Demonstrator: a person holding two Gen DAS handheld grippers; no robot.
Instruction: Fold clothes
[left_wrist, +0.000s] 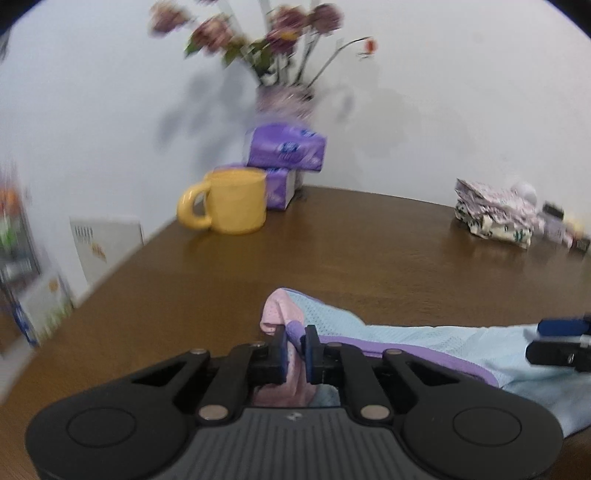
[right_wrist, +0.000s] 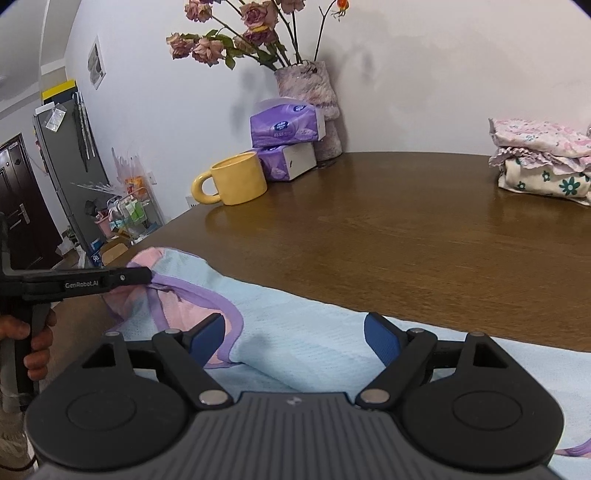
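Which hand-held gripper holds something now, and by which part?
The left hand-held gripper pinches the garment at its purple-trimmed edge. The right hand-held gripper is open, holding nothing.

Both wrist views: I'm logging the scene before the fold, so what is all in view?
garment: one, light blue with pink and purple trim, near table edge
table: one, brown wood
mug: one, yellow, far left
tissue packs: two, purple, stacked behind mug
vase: one, pinkish, dried roses, by wall
folded clothes: one stack, floral, far right
left gripper: black, shut on garment's corner
right gripper: black, blue pads, open over garment
hand: one, holding left gripper's handle
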